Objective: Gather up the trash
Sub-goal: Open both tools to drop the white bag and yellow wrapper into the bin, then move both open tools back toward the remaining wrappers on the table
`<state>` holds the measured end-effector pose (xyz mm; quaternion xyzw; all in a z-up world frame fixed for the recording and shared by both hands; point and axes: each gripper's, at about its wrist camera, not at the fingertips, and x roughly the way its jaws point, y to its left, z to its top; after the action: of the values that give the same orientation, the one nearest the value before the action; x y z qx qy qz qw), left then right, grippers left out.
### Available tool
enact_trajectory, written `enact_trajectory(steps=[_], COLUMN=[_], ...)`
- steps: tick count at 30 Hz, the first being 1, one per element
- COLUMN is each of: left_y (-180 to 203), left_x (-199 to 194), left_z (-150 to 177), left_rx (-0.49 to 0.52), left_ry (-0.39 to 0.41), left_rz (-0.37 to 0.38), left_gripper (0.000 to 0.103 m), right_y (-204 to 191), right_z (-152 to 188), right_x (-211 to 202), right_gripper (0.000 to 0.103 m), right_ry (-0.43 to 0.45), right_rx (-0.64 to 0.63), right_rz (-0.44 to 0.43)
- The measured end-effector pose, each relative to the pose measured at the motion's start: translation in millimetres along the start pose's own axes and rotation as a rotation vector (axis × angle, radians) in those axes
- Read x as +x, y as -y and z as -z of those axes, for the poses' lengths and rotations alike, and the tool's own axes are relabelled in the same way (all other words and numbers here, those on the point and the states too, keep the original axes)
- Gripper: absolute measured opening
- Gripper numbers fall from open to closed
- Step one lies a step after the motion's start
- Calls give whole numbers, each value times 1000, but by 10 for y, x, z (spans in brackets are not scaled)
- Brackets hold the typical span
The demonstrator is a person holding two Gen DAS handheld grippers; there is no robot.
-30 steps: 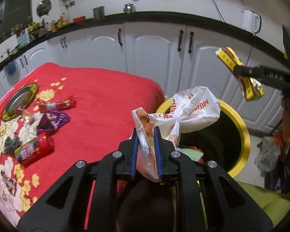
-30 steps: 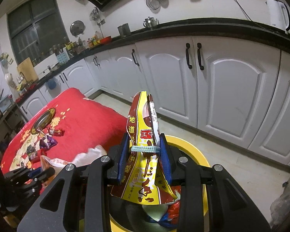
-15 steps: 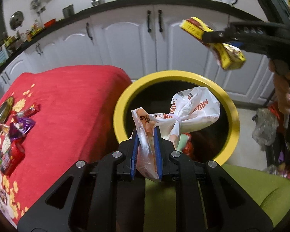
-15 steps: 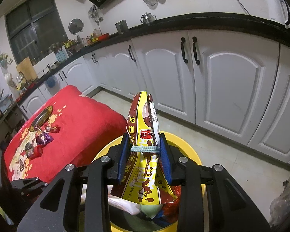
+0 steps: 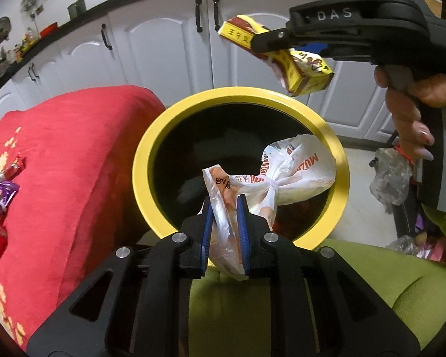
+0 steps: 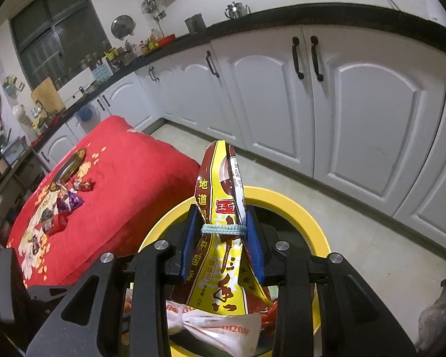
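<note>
My left gripper clamps a white plastic bag over the yellow bin. My right gripper pinches a yellow snack packet above the same bin, beside the red-covered desk.

Red tablecloth bears candy wrappers and plate.

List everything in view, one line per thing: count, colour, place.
bin: one, yellow rim, dark inside, on the floor beside the table.
white bag: one, white with red print, over the bin, in the left gripper.
yellow packet: one, yellow and brown, over the bin, in the right gripper.
wrappers: several, red and purple, on the tablecloth.
tablecloth: one, red, floral, left of the bin.
cabinets: row, white, black handles, behind.
left gripper: black, blue pads, shut.
right gripper: black, blue pads, shut.
</note>
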<state>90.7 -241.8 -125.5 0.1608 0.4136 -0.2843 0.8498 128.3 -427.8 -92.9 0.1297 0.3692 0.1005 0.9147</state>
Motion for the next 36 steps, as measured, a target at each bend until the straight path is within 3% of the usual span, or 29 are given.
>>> enact_trajectory(steps=[6, 9, 11, 15, 17, 20, 23, 28, 36], left_y=[-45, -59, -87, -179, -234, -282, -303, -348, -489], left_x=[81, 87, 86, 49, -12, -103, -209, -333, -524], left_z=[-36, -54, -56, -61, -64, -80, -88, -102, -129], left_rx=[-17, -26, -40, -101, -136, -167, -183, -202, -238], left_ry=[-11, -4, -2, 17, 44, 82, 125, 165, 229], left_rz=[17, 8, -11, -15, -12, -3, -14, -57, -107], left_gripper=[14, 24, 41, 60, 84, 92, 92, 92, 92], right_y=[-17, -10, 17, 90, 114, 118, 90, 29, -117], right_z=[22, 28, 33, 36, 50, 48, 37, 22, -7], right_x=[113, 124, 119, 102, 84, 45, 1, -57, -149], right_gripper=[32, 41, 44, 48, 51, 55, 63, 69, 71], right_ry=[-38, -39, -34, -23, -17, -1, 20, 43, 75], right_rx=[-3, 7, 22, 49, 60, 60, 53, 41, 6], right_rz=[-22, -22, -22, -4, 8, 21, 31, 32, 38])
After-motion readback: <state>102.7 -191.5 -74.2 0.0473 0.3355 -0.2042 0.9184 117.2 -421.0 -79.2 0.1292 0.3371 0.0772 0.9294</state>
